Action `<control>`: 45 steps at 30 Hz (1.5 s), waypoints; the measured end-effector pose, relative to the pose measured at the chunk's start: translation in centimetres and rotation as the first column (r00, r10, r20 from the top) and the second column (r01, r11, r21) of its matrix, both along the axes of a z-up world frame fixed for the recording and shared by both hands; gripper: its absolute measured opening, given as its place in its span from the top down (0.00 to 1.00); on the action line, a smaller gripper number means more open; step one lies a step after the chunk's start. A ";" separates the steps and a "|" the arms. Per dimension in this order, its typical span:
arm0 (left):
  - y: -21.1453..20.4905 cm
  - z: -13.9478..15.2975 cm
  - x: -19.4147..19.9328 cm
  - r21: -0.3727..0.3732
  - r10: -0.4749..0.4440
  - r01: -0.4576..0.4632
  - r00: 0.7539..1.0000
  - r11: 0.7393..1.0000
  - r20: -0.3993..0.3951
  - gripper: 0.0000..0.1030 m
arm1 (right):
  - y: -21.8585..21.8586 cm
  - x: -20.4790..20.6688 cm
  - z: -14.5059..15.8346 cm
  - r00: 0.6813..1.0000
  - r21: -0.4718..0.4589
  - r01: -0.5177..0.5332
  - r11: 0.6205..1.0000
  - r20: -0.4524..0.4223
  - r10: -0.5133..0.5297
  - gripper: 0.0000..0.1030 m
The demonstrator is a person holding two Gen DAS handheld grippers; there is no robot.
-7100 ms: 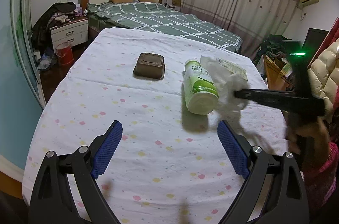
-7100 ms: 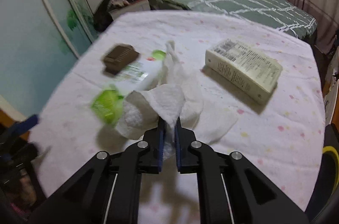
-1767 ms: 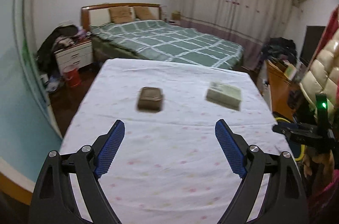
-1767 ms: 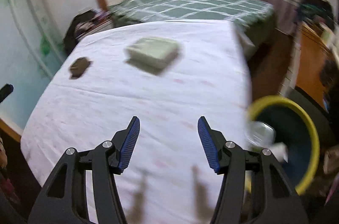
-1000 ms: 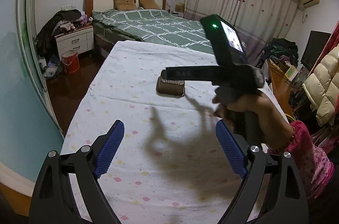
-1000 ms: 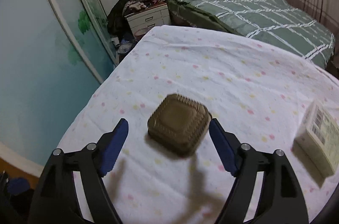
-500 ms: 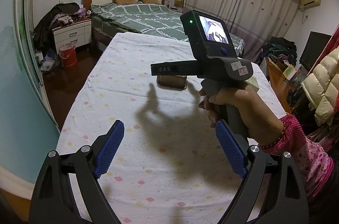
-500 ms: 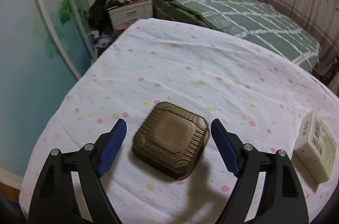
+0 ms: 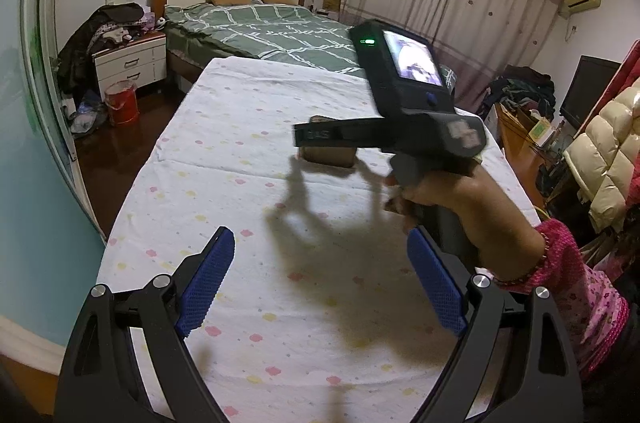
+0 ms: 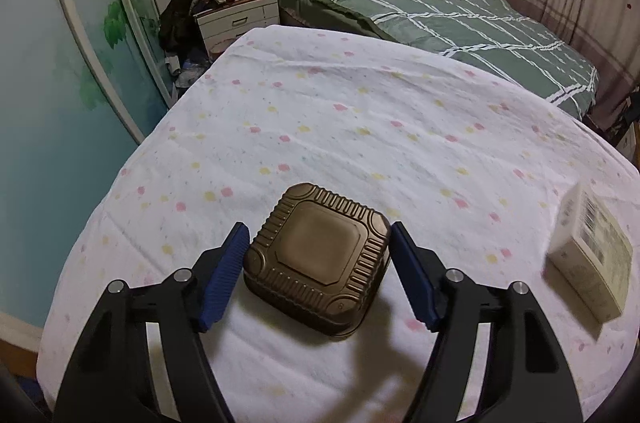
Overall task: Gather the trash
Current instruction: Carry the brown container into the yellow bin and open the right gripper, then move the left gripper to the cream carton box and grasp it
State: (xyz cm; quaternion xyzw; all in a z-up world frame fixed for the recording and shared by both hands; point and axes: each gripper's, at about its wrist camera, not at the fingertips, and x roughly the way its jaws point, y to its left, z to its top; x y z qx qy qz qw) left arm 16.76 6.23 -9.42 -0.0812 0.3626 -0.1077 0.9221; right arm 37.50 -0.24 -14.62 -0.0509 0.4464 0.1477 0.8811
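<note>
A brown ribbed plastic food container [image 10: 318,259] lies upside down on the white dotted tablecloth [image 10: 360,127]. My right gripper [image 10: 318,233] straddles it, a blue pad close on each side, and its jaws are closing; I see no firm press. In the left wrist view the container [image 9: 328,155] is half hidden behind the right gripper's black body, held by a person's hand [image 9: 452,199] in a pink sleeve. My left gripper [image 9: 320,283] hangs open over bare cloth, nearer the table's front, with nothing between its fingers.
A white printed carton [image 10: 592,255] lies on the table to the right of the container. Beyond the table stands a bed with a green checked cover [image 10: 440,11]. A nightstand [image 10: 236,17] and a red bucket [image 9: 122,97] are at the far left.
My right gripper has come down and forward over the brown container, and its jaws have narrowed around it. The left gripper has stayed open and nearly still.
</note>
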 end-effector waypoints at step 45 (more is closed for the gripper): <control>-28.6 -0.8 8.0 0.115 -0.290 0.297 0.954 0.948 -0.069 0.16 | -47.7 -23.8 -0.5 0.716 0.108 0.689 0.717 0.048 -0.696 0.20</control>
